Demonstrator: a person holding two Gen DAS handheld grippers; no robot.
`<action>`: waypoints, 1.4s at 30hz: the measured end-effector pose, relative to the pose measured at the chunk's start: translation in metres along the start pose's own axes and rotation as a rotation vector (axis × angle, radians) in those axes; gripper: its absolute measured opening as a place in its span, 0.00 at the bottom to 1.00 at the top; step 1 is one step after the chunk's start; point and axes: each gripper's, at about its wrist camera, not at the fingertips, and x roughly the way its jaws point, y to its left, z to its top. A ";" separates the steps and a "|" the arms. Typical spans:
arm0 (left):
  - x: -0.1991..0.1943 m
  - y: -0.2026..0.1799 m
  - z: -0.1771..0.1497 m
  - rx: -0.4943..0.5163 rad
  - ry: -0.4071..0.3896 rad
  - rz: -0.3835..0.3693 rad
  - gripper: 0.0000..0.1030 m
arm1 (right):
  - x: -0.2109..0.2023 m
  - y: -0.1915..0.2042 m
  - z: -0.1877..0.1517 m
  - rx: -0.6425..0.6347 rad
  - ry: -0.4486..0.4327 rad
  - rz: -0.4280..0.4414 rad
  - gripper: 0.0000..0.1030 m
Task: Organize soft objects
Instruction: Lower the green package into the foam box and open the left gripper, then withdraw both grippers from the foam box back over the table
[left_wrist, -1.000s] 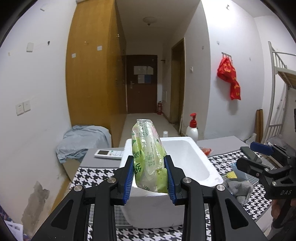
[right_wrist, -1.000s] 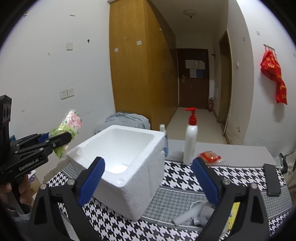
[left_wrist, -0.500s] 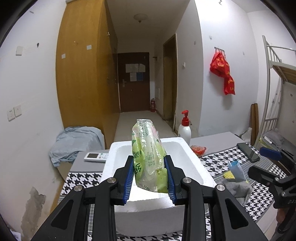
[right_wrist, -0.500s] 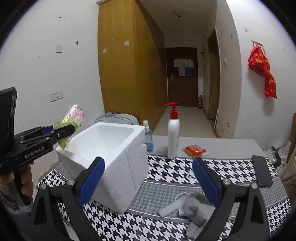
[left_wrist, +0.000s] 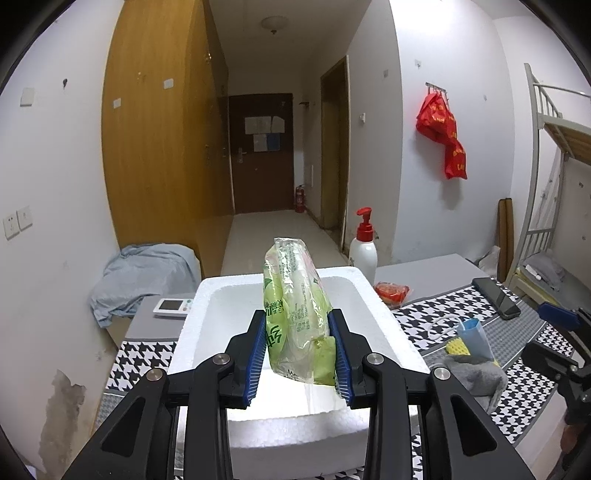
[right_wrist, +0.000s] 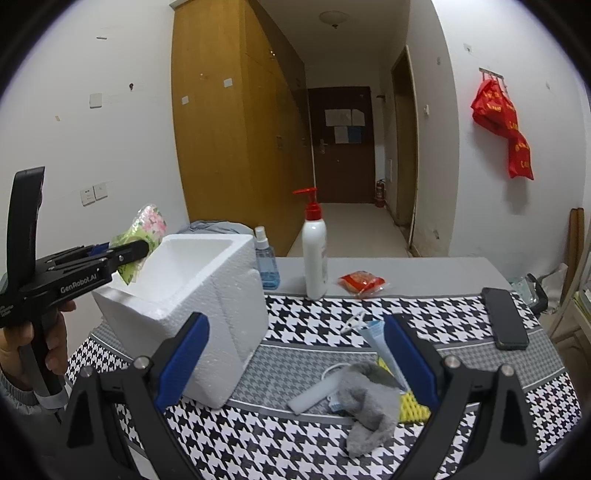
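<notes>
My left gripper (left_wrist: 298, 354) is shut on a green tissue pack (left_wrist: 295, 314) and holds it upright above the open white foam box (left_wrist: 207, 306). In the right wrist view the left gripper (right_wrist: 127, 251) holds the tissue pack (right_wrist: 146, 225) over the near left rim of the foam box (right_wrist: 207, 291). My right gripper (right_wrist: 295, 354) is open and empty, above a grey sock (right_wrist: 369, 406), a yellow sponge (right_wrist: 412, 410) and a blue mask (right_wrist: 380, 339) on the checkered tablecloth (right_wrist: 317, 317). The sock (left_wrist: 476, 376) and sponge (left_wrist: 458, 347) also show in the left wrist view.
A white pump bottle (right_wrist: 314, 254), a blue spray bottle (right_wrist: 266, 266) and a red packet (right_wrist: 364, 282) stand behind the box. A black phone (right_wrist: 504, 321) lies at the right. A white remote (left_wrist: 173, 307) lies left of the box. A white tube (right_wrist: 314, 395) lies by the sock.
My left gripper has carried the tissue pack forward over the foam box. My right gripper has shifted right and down toward the sock pile, staying open.
</notes>
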 end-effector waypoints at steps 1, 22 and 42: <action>0.002 0.000 0.000 -0.002 0.006 0.002 0.39 | 0.000 -0.001 0.000 0.002 0.000 0.000 0.95; -0.025 -0.025 -0.006 -0.037 -0.076 -0.014 0.99 | -0.006 -0.030 -0.010 0.031 0.010 -0.012 0.95; -0.059 -0.078 -0.032 -0.033 -0.121 -0.043 0.99 | -0.036 -0.051 -0.027 0.028 0.003 -0.005 0.95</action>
